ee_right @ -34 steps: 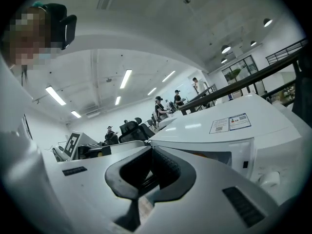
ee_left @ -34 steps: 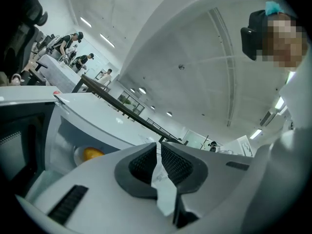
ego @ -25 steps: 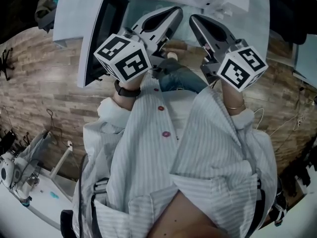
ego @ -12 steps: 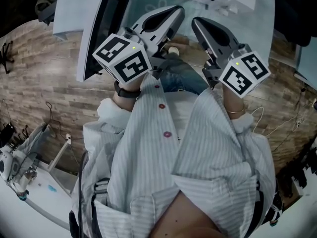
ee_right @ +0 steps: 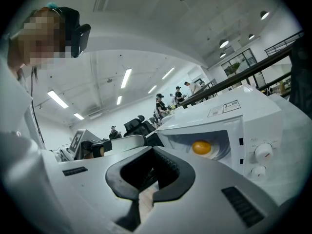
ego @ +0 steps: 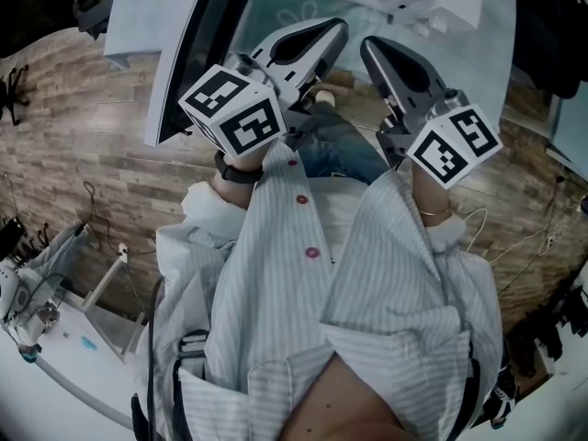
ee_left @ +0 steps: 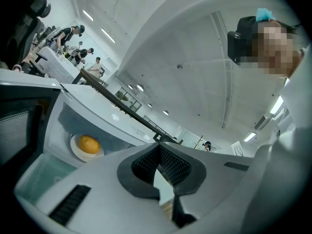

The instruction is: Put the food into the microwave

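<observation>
**Food Sits in Open Microwave as Both Tongs Hang Empty**

A round orange-yellow food item [ee_left: 88, 143] rests on a white plate [ee_left: 77, 153] inside the microwave [ee_right: 246, 104], whose door [ego: 173, 90] stands swung open on the person's left. The left gripper [ee_left: 158, 149] and the right gripper [ee_right: 152, 153] are held side by side in front of the person's striped shirt [ego: 367, 274], well short of the cavity. Each pair of jaws is pressed together at the tips and grips nothing.

By its look, the plate is stiff, smooth and breakable. It would best be taken by the rim, with the jaws pinching across the edge. It would need to stay level, because the rounded food is probably light and free to roll, and could slide off.

What the food actually is cannot be made out at this size. In the head view the plate is cut off at the top edge and the cavity is barely seen. The microwave's dials [ee_right: 263, 152] show only in the right gripper view, and the cavity floor under the plate is hard to read.
</observation>
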`<move>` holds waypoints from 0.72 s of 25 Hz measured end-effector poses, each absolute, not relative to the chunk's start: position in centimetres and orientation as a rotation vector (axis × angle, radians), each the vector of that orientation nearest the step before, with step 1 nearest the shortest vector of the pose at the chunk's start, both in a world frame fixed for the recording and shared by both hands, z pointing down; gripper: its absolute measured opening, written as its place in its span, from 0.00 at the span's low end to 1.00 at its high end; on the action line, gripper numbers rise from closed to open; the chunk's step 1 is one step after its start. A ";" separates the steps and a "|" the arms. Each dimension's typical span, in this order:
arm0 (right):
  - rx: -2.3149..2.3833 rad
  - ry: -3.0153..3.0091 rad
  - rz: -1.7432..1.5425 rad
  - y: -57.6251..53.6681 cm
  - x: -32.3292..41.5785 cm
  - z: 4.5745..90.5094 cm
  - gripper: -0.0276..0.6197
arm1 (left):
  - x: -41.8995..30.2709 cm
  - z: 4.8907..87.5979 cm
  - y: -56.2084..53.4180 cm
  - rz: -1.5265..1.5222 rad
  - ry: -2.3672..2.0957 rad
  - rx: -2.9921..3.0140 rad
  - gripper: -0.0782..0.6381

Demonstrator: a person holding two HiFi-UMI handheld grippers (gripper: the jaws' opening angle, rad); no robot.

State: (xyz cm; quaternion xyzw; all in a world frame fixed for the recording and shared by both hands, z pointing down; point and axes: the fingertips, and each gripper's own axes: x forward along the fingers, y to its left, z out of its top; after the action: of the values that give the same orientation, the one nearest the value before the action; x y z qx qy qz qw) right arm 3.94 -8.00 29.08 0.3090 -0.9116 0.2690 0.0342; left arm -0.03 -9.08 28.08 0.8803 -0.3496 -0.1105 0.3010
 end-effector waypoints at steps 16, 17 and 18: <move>0.902 -2.793 0.867 -7.9 4.2 29.7 0.09 | 0.4 29.0 -9.8 -0.228 -0.882 2.320 0.12; 0.901 -2.793 0.868 -7.8 4.5 29.7 0.09 | 0.7 29.0 -10.1 -0.204 -0.860 2.326 0.12; 0.905 -2.792 0.867 -7.8 5.0 29.5 0.09 | 1.2 29.0 -10.4 -0.185 -0.832 2.328 0.12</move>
State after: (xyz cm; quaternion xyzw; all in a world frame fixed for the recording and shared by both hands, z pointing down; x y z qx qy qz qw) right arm 4.95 -7.85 29.55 0.2956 -0.9115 0.2830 0.0407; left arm 1.17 -10.43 28.99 0.8880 -0.3173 -0.0707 0.3252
